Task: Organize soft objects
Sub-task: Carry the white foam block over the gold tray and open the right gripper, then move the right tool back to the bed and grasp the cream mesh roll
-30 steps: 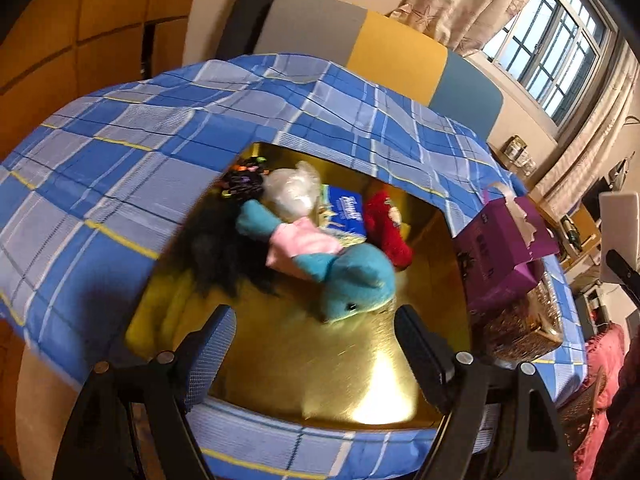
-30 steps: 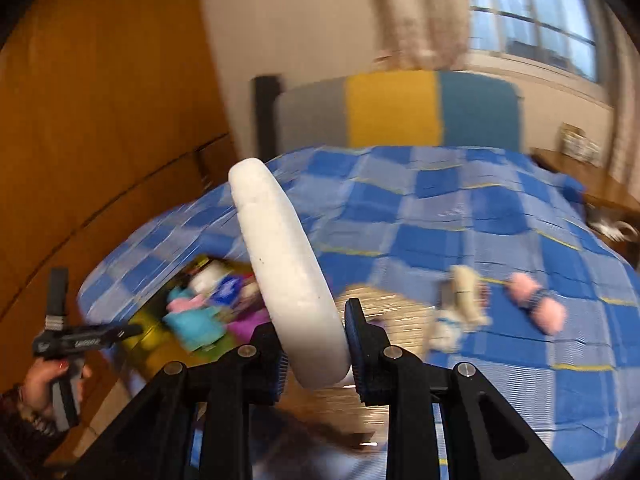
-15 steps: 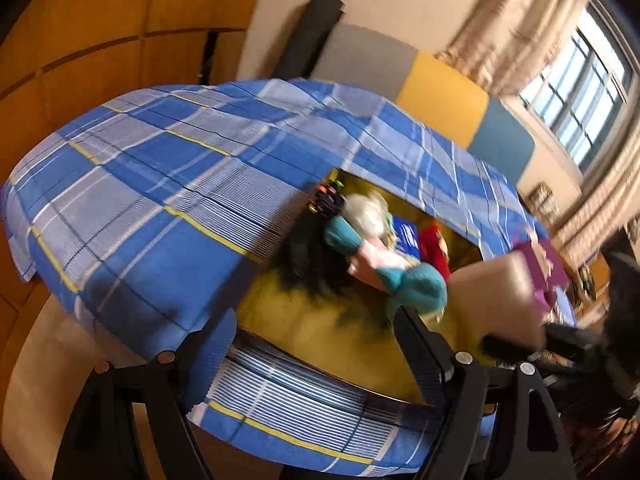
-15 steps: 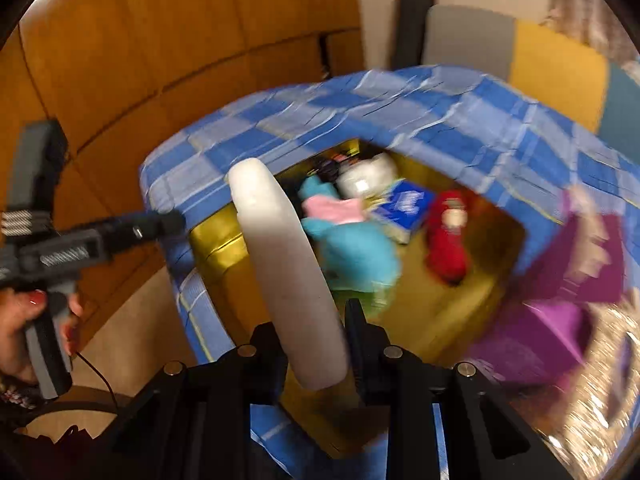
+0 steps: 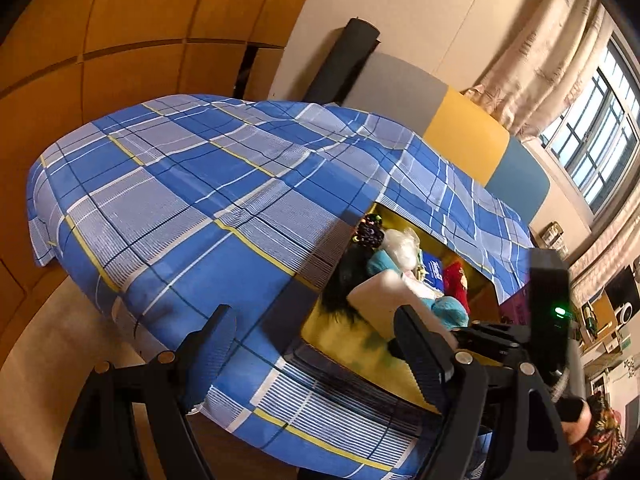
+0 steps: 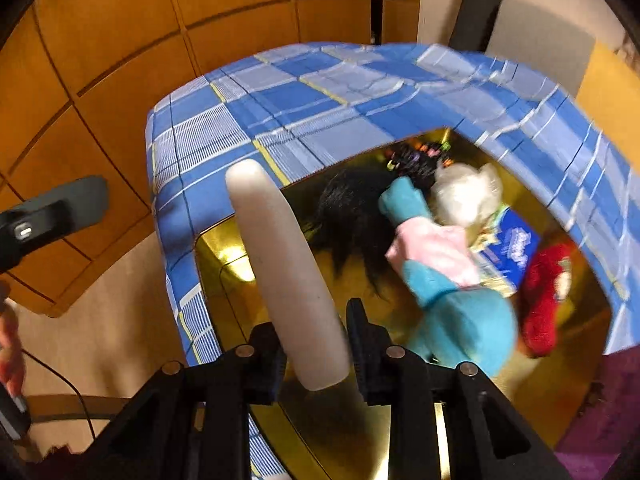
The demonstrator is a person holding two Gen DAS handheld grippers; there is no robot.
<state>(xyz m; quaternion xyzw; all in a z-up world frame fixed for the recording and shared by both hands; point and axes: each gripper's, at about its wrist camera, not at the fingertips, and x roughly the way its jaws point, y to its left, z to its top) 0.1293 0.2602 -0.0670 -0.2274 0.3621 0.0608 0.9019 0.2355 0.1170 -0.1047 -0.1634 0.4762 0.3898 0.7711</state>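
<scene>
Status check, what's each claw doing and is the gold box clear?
Right claw opening, white foam pad between its fingers, above gold box. Left claw open, empty. Box holds teal plush, red plush, black wig; near corner bare.

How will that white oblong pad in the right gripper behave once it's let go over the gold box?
The white pad looks like soft foam, probably light. The right gripper has it between its jaws, which are opening. Flat and oblong, it should flop rather than roll, likely landing on the gold box floor beside the teal plush.
</scene>
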